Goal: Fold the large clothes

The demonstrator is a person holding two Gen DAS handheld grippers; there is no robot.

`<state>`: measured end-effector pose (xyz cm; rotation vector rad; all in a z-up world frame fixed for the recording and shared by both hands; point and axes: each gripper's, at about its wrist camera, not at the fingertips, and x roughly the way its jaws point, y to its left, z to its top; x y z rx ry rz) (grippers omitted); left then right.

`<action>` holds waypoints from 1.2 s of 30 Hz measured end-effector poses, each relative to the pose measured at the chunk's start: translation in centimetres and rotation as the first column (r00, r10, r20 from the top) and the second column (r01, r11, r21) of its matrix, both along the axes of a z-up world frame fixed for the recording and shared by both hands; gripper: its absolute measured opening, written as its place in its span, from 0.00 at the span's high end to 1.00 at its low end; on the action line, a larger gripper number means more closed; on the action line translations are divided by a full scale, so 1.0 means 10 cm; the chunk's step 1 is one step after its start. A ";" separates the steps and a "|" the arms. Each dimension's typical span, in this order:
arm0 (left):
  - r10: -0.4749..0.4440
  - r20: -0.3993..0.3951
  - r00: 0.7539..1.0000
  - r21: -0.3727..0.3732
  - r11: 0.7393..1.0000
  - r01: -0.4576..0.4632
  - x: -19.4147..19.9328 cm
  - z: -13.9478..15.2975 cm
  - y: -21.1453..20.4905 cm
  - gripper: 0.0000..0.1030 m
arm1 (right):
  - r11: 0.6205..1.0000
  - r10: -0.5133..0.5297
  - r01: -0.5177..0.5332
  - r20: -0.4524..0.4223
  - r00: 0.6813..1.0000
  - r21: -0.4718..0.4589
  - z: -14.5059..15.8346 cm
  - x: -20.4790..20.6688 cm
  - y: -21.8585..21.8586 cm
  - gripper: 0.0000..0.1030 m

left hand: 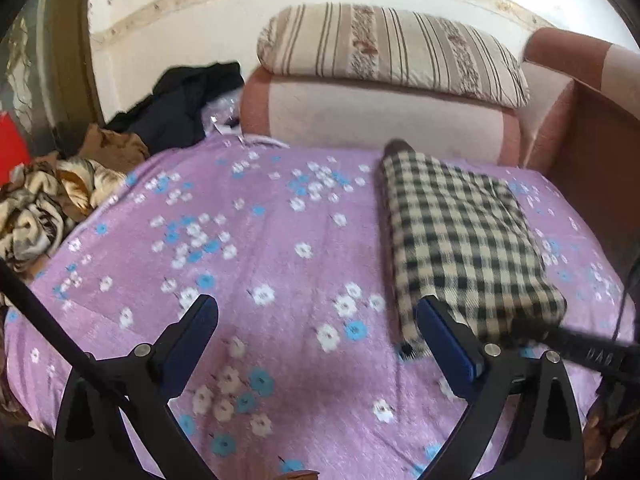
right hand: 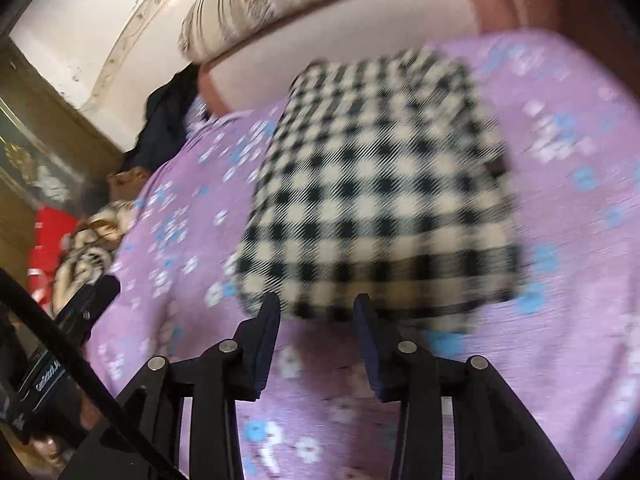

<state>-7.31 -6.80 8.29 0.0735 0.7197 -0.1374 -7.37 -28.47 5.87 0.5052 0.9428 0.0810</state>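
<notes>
Your left gripper point(left hand: 316, 320) sits at the bottom of its frame, jaws spread wide and empty. Your right gripper point(right hand: 316, 312), bottom centre of its blurred frame, has jaws parted more narrowly, gripping nothing.

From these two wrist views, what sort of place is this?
Most likely a lived-in home room, a bedroom or sitting room. A purple floral sheet covers a bed or sofa with a folded checked garment on it, a striped cushion behind, and loose clothes piled at the left.
</notes>
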 end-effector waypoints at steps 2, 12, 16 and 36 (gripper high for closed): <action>-0.013 -0.017 1.000 -0.004 1.000 0.013 -0.02 -0.04 -0.03 0.04 | 0.996 -0.044 0.046 0.027 0.999 -0.080 0.10 -0.09 -0.03 0.55; -0.050 -0.037 0.998 0.034 0.998 0.051 -0.12 -0.20 -0.05 0.04 | 0.958 -0.145 0.142 0.007 0.989 -0.249 0.13 -0.19 0.05 0.54; -0.065 -0.068 0.996 0.030 0.997 0.068 -0.12 -0.31 -0.03 0.04 | 0.944 -0.146 0.137 -0.007 0.989 -0.301 0.07 -0.23 0.12 0.52; -0.054 -0.240 0.969 0.005 0.998 0.057 0.13 -0.87 0.06 0.04 | 0.891 -0.163 0.136 -0.026 0.986 -0.434 -0.11 -0.11 0.27 0.47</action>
